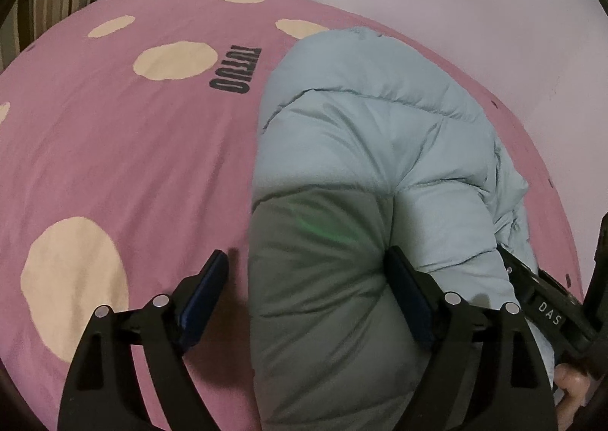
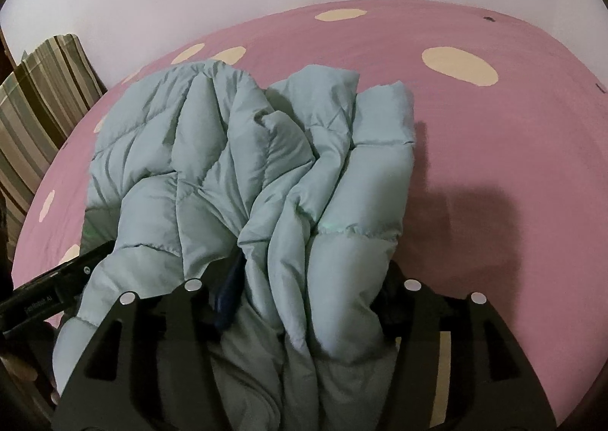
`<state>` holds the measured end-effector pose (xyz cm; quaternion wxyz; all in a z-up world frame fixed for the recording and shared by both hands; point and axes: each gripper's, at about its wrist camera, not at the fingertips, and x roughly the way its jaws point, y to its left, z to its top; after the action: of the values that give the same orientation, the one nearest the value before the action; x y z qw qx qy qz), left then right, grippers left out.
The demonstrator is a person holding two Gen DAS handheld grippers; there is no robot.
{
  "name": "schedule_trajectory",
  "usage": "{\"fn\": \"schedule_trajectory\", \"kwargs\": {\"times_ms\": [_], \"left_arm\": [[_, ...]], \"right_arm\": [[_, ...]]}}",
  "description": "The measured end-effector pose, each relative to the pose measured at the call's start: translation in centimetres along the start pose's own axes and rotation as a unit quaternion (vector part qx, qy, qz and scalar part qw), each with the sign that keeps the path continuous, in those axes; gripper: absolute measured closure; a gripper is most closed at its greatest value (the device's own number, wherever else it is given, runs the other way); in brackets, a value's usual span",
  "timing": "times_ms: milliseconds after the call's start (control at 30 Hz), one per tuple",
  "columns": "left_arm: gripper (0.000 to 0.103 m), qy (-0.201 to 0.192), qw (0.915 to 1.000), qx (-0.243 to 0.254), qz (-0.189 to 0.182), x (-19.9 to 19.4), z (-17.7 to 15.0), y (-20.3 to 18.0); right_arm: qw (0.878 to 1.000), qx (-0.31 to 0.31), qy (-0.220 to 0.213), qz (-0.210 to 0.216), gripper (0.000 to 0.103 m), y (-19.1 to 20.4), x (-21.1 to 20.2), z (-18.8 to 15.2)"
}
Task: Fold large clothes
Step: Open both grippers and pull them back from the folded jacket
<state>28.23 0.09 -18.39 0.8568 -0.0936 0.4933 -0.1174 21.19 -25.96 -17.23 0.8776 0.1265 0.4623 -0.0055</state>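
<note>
Item: puffer jacket (image 2: 243,172), bunched at my twelve o'clock on bed (image 1: 114,149), folding unfinished; left gripper (image 1: 307,301) fingers wide, right gripper (image 2: 304,301) fingers loosely straddling it.

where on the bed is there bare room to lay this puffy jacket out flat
The pink sheet is bare left of the jacket, from the printed word toward the striped cushion. A second bare patch lies right of the jacket. It is crowded at the near edge, where both grippers meet the jacket.
</note>
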Motion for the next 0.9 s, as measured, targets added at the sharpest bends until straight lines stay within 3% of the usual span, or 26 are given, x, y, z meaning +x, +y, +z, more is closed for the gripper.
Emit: {"fn": "schedule_trajectory", "kwargs": {"times_ms": [467,900], "left_arm": [[0.020,-0.061,0.9961,0.036,0.052,-6.0,-2.7,-2.5],[0.020,-0.138,0.9825,0.054,0.113,-12.9,-5.0,-4.3]], "right_arm": [[0.997,-0.014,-0.058,-0.048,0.033,0.8,-6.9,-2.6],[0.990,-0.041,-0.125,-0.058,0.022,3.2,-13.8,-4.9]]}}
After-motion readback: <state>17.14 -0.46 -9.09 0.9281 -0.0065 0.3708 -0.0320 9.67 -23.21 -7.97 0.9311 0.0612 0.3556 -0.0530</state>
